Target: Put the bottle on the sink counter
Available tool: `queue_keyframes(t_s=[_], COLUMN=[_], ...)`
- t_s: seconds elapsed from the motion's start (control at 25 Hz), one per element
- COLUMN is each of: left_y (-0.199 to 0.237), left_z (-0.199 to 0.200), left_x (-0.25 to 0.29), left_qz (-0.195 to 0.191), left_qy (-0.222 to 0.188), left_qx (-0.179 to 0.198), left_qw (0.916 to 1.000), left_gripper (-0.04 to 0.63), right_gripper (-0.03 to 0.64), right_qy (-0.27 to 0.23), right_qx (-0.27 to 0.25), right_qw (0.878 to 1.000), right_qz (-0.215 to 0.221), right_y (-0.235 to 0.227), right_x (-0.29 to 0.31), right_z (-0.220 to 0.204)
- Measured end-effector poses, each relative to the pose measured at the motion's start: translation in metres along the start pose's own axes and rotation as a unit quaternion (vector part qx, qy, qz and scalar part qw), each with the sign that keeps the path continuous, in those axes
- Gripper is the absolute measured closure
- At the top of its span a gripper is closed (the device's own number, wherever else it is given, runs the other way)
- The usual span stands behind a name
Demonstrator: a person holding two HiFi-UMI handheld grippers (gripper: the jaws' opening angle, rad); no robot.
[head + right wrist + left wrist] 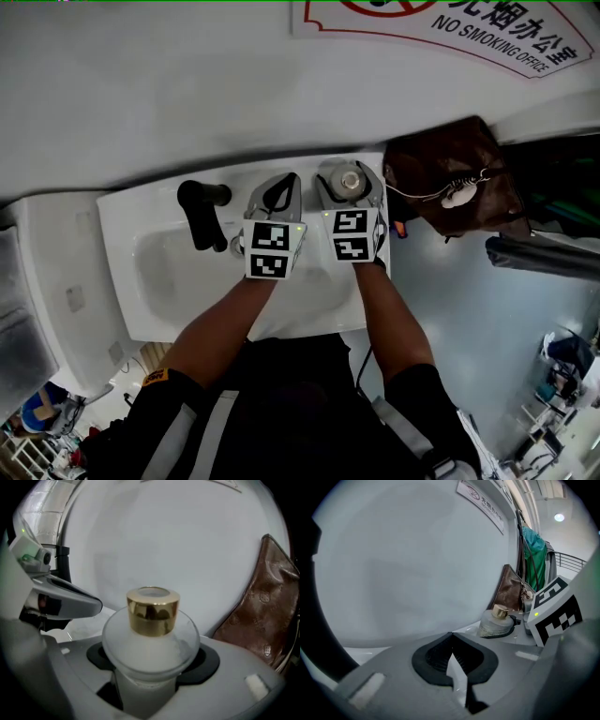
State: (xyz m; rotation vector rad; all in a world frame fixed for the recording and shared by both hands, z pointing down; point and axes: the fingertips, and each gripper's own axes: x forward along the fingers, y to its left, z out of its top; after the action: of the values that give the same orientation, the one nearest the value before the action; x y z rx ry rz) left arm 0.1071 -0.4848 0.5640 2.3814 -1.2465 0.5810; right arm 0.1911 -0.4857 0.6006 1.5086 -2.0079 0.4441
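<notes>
A squat frosted-glass bottle with a gold cap [151, 634] is seen at the back right corner of the white ceramic sink counter [141, 202], close under the pale wall [187, 84]. It is clasped by the right gripper [152, 660], whose dark pads are pressed against its body on both sides, the jaws being spread wide to take its girth. From the left gripper view the bottle appears to sit level with the ledge, so the placing is judged nearly complete. Whether its base rests fully on the counter cannot be told. What is left, by this reading, is for the bottle to be let go and the jaws drawn back without tipping it. The left gripper [452, 637] is held just beside the right one, over the back rim of the basin, with its jaws brought together and nothing between them. A black curved faucet [202, 214] is mounted further left, apart from the bottle and out of its way. A brown leather bag [450, 173] is hung just beyond the right edge of the sink, and it is the nearest thing that could be brushed during withdrawal. A no-smoking sign [469, 23] is fixed on the wall above.
</notes>
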Motion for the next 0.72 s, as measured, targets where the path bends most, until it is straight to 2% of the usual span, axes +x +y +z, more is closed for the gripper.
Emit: queue_keyframes(t_s=[0.64, 0.72], left_y=[-0.014, -0.016], left_z=[0.003, 0.004], left_x=[-0.01, -0.014], left_qz=[-0.02, -0.021], left_qy=[-0.009, -0.011], left_qx=[-0.001, 0.0], left_qw=[0.9998, 0.9997], left_gripper=[0.598, 0.598], right_gripper=[0.268, 0.248], right_qy=[0.024, 0.028], right_qx=[0.014, 0.018], right_qw=[0.999, 0.999], right_qz=[0.015, 0.021], right_y=[0.004, 0.007], right_x=[-0.002, -0.004], right_z=[-0.005, -0.005])
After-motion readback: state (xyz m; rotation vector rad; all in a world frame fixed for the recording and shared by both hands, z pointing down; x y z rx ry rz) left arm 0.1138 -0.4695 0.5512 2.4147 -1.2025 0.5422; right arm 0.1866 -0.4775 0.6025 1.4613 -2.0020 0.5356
